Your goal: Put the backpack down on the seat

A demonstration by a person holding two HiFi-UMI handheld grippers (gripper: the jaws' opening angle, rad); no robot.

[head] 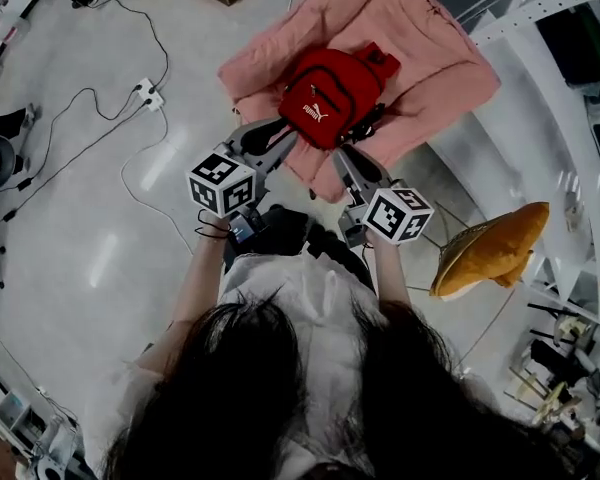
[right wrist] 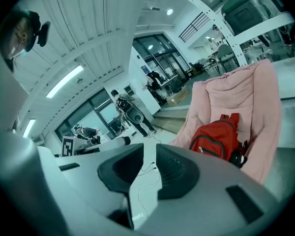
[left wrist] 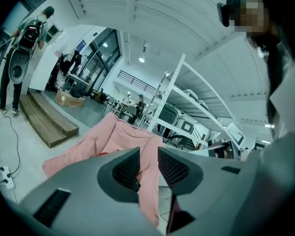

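Pale polished floor (head: pixel 70 168) of a large hall forms the ground, seen from the head view over the person's dark hair. Nearest the camera, the left gripper (head: pixel 283 142) and the right gripper (head: pixel 343 156) extend forward side by side, each carrying its marker cube. Left gripper view: the jaws stand slightly apart with a narrow gap, nothing pressed between the pads (left wrist: pixel 129 170); pink fabric shows beyond the gap. Right gripper view: the jaws likewise stand slightly apart and empty, floor and cable visible through the gap. Just beyond both sets of fingertips, the red backpack (head: pixel 330 93) lies on the seat (head: pixel 430 48), which is draped in a pink cover; the logo panel faces up and a black strap trails at its right edge. To the right of the grippers, an orange cushion (head: pixel 490 248) is seen beside white shelving (head: pixel 550 3). On the floor to the left, a white power strip (head: pixel 148 94) lies with black cables. Farther off, the left gripper view shows a wooden platform (left wrist: pixel 44 119) and a standing person (left wrist: pixel 19 58)
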